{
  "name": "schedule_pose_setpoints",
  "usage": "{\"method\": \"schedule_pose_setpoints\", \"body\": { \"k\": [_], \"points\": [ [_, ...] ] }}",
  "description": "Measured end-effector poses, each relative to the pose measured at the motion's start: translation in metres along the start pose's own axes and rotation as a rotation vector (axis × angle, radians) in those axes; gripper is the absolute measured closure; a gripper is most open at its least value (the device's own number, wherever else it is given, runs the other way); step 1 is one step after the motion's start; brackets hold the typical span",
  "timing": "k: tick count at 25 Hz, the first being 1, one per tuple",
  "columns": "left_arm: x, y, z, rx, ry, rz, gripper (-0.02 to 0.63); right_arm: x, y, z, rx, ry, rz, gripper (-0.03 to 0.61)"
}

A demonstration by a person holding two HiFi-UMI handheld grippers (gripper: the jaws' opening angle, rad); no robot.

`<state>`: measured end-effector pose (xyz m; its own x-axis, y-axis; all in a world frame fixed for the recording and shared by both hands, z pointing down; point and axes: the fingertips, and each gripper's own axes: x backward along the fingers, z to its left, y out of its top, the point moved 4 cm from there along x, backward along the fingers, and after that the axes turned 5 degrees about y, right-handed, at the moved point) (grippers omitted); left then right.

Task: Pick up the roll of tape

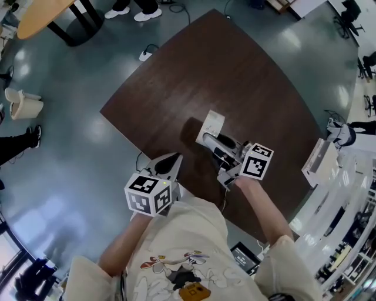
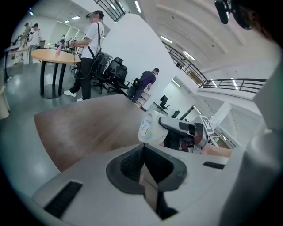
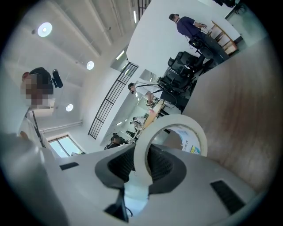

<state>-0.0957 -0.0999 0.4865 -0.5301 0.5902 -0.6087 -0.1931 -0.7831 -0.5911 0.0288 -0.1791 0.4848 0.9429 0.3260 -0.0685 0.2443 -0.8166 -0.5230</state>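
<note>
The roll of tape [image 1: 211, 125] is a white ring with a printed label inside. It hangs above the dark wooden table [image 1: 235, 70], with my right gripper [image 1: 210, 141] shut on its band. In the right gripper view the roll of tape [image 3: 177, 118] stands on edge between the pads, out ahead of the right gripper [image 3: 139, 174]. The left gripper view has the roll of tape [image 2: 150, 128] and the right gripper [image 2: 181, 130] just ahead. My left gripper [image 1: 170, 160] is by the table's near left edge, jaws together and holding nothing, as the left gripper [image 2: 143, 170] shows in its own view.
A round light-wood table [image 1: 44, 14] stands at the far left, with people standing near it. White bins [image 1: 23, 106] and a power strip [image 1: 145, 56] lie on the grey floor. White equipment [image 1: 320, 161] lines the right side. Office chairs [image 3: 185, 64] stand beyond the table.
</note>
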Motion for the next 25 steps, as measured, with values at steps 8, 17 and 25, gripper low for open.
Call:
{"method": "schedule_pose_setpoints", "body": {
  "k": [8,17,25],
  "points": [
    [0.022,0.027,-0.003,-0.031,-0.051,-0.06,0.607,0.015,0.005,0.06,0.066,0.033,-0.069,0.494],
    [0.046,0.034,-0.018,-0.072,-0.102,-0.095,0.607,0.033,-0.008,0.122,0.129,0.069,-0.126,0.494],
    [0.066,0.035,-0.033,-0.086,-0.135,-0.136,0.607,0.041,-0.03,0.153,0.132,0.096,-0.138,0.494]
  ]
}}
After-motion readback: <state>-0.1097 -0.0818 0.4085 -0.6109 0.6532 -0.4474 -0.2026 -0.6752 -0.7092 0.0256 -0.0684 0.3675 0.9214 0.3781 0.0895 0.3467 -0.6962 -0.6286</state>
